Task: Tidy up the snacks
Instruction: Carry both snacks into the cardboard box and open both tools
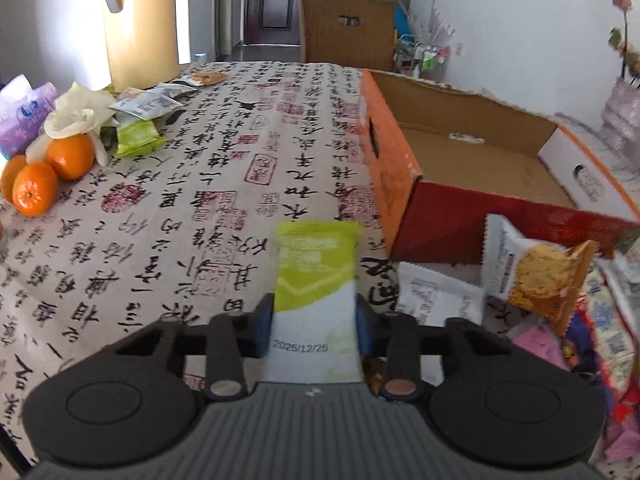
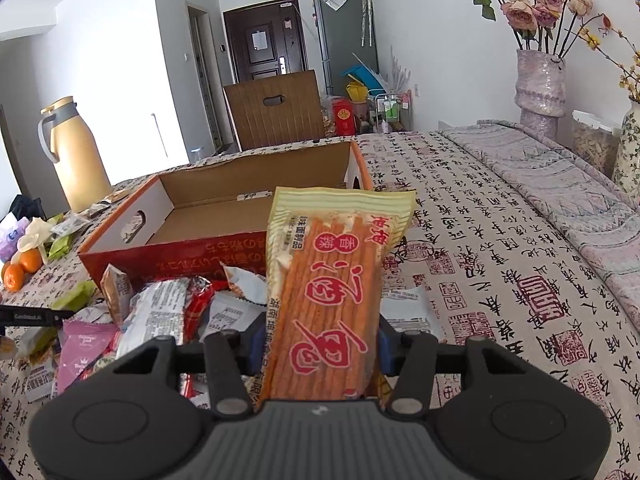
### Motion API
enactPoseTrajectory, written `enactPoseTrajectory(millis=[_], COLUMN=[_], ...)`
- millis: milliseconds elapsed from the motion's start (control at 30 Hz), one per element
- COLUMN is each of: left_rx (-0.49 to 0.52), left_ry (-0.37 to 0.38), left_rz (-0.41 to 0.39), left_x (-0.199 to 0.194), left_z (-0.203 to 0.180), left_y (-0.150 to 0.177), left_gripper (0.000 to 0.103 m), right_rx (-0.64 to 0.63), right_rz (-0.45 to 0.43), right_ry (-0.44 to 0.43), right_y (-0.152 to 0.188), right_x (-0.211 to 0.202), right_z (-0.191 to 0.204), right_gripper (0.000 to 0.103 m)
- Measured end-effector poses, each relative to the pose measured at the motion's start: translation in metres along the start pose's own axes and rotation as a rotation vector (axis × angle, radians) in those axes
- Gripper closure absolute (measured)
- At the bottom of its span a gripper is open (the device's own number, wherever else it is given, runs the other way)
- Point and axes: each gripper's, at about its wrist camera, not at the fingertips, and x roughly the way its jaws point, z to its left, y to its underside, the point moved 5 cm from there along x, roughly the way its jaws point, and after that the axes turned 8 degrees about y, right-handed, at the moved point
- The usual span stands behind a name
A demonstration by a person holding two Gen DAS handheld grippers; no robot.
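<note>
— Looking along the left gripper (image 1: 314, 322), what sits between its blue pads?

— A green-and-white snack packet (image 1: 316, 280), clamped at its white lower half with the green end sticking out forward over the calligraphy-print tablecloth (image 1: 180, 208). A date is printed on the white part.

— And the right gripper (image 2: 322, 344)?

— Clenched on a long yellow packet of orange spicy sticks (image 2: 332, 280), which stands up between the fingers, its top edge in front of the cardboard box (image 2: 120, 236).

— Where is that box?

— On the table, open at the top, orange and red outside, brown inside. Only a small scrap shows on its floor. From the left wrist view it lies ahead and to the right of the green packet.

— Any more snacks?

— A loose heap of packets (image 2: 160, 312) lies just in front of the box's red wall. A second small cluster (image 1: 140, 120) sits far left beside three oranges (image 1: 48, 176), a tissue pack (image 1: 24, 116) and a tall yellow thermos (image 1: 140, 24)

— Anything on the right?

— A vase of dried roses (image 2: 540, 84) stands at the table's far edge
</note>
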Motion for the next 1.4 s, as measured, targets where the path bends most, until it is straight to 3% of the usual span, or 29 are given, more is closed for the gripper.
enactPoseTrajectory(millis=[433, 833, 1100, 1400], left_rx=[0.028, 0.081, 0.117, 0.149], left_ry=[-0.024, 0.049, 0.079, 0.046], left_rz=[-0.114, -0.238, -0.278, -0.281], left_x=[-0.035, -0.062, -0.051, -0.012], left_z=[-0.015, -0.066, -0.107, -0.142], left_y=[-0.009, -0.045, -0.083, -0.122], left_gripper=[0.064, 0.064, 0.064, 0.064], right_rx=[-0.006, -0.058, -0.126, -0.144], right_rz=[-0.013, -0.110, -0.164, -0.118], right_ry=[-0.016, -0.046, -0.054, -0.045], right_y=[-0.001, -0.042, -0.087, -0.131], right_x=[-0.004, -0.004, 0.019, 0.071], right_z=[-0.001, 0.014, 0.036, 0.057], right_gripper=[0.052, 0.052, 0.052, 0.052])
